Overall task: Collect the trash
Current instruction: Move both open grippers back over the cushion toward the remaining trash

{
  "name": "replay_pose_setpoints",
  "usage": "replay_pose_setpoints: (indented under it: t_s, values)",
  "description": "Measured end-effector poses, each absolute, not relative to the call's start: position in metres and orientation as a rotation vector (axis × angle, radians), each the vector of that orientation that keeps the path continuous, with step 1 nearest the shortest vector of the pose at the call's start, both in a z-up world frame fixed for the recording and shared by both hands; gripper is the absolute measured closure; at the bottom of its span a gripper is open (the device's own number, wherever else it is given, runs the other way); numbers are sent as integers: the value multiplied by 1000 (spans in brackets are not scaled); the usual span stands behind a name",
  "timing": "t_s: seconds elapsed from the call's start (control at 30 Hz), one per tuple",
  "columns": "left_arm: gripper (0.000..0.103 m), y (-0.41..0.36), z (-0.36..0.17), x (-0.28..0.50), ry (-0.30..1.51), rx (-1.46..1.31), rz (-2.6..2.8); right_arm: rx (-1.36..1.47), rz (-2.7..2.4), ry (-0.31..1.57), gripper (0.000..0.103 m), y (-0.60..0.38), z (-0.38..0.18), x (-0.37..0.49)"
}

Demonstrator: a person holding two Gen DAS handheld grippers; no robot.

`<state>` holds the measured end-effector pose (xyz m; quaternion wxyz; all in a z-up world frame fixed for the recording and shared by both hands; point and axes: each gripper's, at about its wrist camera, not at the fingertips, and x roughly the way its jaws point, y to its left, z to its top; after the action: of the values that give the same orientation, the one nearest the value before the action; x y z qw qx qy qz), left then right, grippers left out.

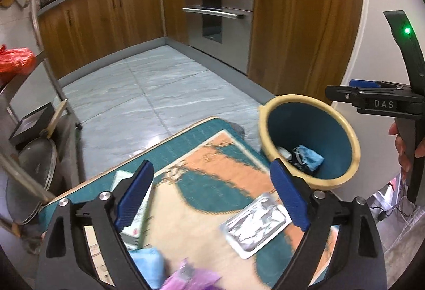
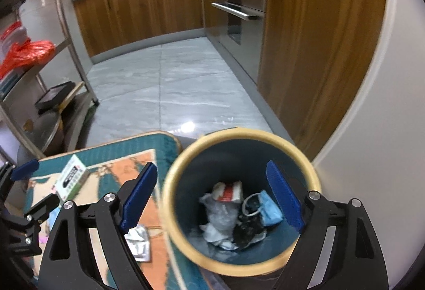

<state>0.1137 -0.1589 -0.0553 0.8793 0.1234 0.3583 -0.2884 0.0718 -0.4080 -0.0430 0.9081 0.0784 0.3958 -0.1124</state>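
Observation:
My right gripper [image 2: 211, 166] is open above the teal trash bin with a cream rim [image 2: 239, 133], nothing between its pads. In the bin lie a blue face mask [image 2: 268, 207], a red-and-white wrapper [image 2: 228, 191] and clear plastic [image 2: 220, 215]. My left gripper [image 1: 212, 170] is open and empty over the teal-and-orange mat [image 1: 212, 184]. On the mat lie a silver foil pack [image 1: 256, 225], a green-and-white box [image 1: 135, 210], a blue mask [image 1: 148, 263] and a purple wrapper [image 1: 191, 279]. The bin [image 1: 265, 117] stands at the mat's right edge.
Wooden cabinets [image 1: 106, 24] and a steel oven [image 1: 220, 3] line the far side of the grey tiled floor [image 1: 159, 93]. A metal rack [image 2: 69, 24] with a red bag [image 2: 29, 53] and a pot lid [image 1: 34, 178] stands at left. A white wall [image 2: 385, 130] is at right.

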Motion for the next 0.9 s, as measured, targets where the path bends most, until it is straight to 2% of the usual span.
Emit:
replay_pose_setpoints:
  t_s: [0.1,0.57,0.9]
  values:
    - [12,-135,-52,116,752,227,-568,138,-208,823,13,-390,-44,76]
    - [9,-3,-55,129,817,132,-331,149,-83,886,12,-316,-59,107]
    - [9,44,-69,128,868,114,-277,64,72,998,12,-222,-91,129]
